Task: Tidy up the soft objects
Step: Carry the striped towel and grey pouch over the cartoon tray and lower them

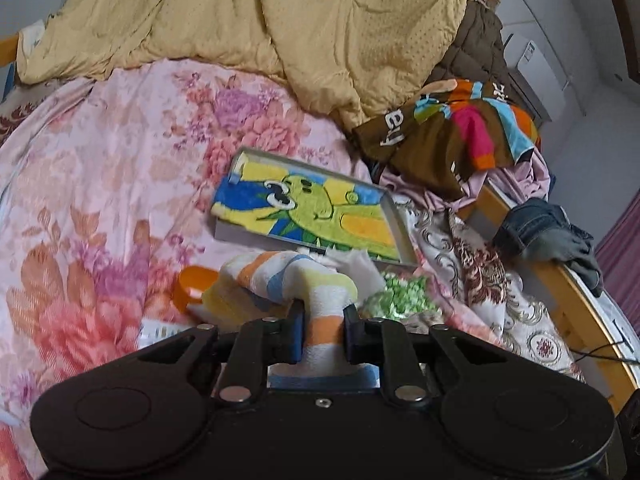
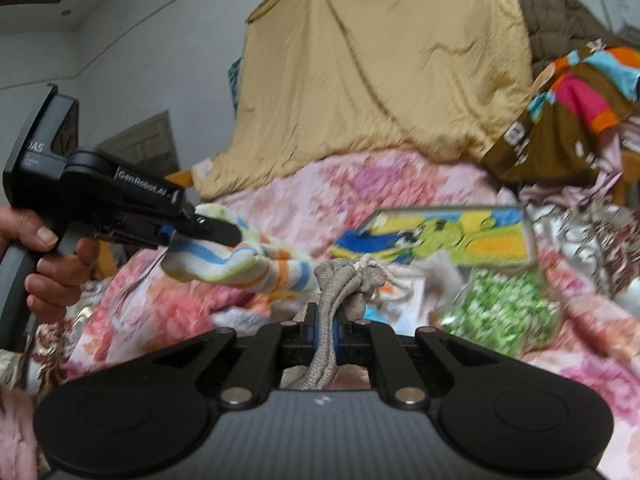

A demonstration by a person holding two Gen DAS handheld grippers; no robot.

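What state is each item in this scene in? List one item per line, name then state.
Left claw: shut on the striped towel.
Striped towel: bunched, lifted.
Right claw: shut on the grey cloth.
Grey cloth: scrunched, gripped.
Cartoon towel: flat in the shallow box.
Yellow quilt: heaped, rumpled.
Jeans: draped over the bed rail.

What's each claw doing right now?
Left claw: closed on the striped towel.
Right claw: closed on the grey fabric bundle.
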